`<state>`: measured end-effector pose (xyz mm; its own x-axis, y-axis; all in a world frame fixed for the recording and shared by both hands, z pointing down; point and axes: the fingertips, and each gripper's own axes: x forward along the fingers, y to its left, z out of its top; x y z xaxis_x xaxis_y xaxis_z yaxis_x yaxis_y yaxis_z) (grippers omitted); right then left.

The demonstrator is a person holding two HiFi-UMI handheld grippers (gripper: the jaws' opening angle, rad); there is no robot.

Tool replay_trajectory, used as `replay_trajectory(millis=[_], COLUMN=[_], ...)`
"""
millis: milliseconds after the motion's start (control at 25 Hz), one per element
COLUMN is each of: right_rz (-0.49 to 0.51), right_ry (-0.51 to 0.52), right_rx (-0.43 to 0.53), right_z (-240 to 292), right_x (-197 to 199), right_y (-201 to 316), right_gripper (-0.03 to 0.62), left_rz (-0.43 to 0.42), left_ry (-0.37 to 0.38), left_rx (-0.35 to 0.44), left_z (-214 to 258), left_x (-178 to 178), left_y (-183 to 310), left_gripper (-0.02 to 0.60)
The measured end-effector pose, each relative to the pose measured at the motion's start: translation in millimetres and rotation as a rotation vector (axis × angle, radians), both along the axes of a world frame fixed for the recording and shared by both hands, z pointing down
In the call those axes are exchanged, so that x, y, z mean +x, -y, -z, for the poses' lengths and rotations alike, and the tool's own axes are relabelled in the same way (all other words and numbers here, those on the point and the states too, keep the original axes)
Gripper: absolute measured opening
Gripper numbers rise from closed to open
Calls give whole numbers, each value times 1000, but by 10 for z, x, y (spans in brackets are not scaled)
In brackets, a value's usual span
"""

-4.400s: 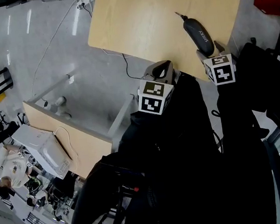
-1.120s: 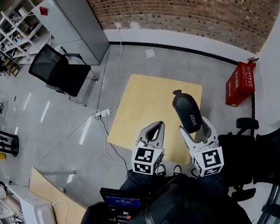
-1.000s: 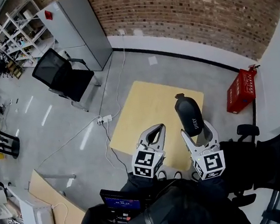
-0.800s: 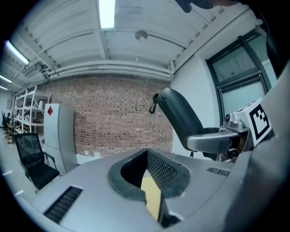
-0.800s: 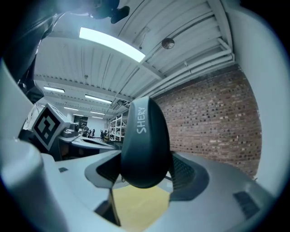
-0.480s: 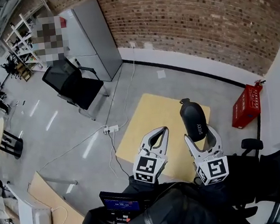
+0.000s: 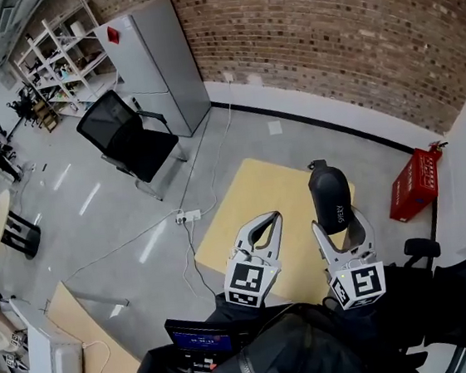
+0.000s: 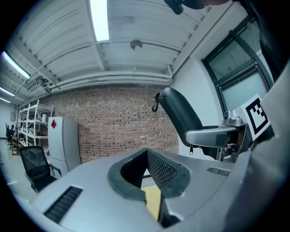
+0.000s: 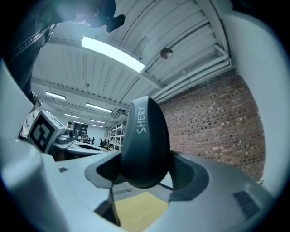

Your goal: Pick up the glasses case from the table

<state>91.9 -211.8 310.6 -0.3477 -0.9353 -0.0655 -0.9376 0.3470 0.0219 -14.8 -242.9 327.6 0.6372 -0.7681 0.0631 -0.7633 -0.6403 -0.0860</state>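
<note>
Right tool (image 7: 340, 229) clamps the glasses case (image 7: 329, 195) by its near end; its long axis points forward, apparently clear of the bench (image 7: 251, 200). Left tool (image 7: 264, 220) closed, empty.

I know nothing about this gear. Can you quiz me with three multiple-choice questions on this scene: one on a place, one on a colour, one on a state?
1. Where is the glasses case?
A. Gripped in the right tongs, above the table
B. Lying flat on the table
C. In a drawer

2. What colour is the box by the brick wall?
A. Blue
B. Red
C. Green

3. How are the left tongs?
A. Wide open
B. Shut on the case
C. Shut, holding nothing

Answers: 1 A, the case stands up between those tongs; 2 B, it is plainly red; 3 C, their tips meet with nothing between.
</note>
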Motion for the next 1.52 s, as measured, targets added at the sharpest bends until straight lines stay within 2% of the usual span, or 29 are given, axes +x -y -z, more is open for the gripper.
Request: replay_trajectory(millis=[1120,1520], right_rz=[-21,-9], right_ry=[-37,-43], right_rx=[26,24], right_z=[-39,-76], right_x=[182,102], right_y=[154,170], right_gripper=[328,328], left_rz=[-6,6], left_ry=[-5,-9], left_rx=[5,1], left_z=[-76,-103], left_x=[177,106], left_y=[162,180], left_gripper=[0,0])
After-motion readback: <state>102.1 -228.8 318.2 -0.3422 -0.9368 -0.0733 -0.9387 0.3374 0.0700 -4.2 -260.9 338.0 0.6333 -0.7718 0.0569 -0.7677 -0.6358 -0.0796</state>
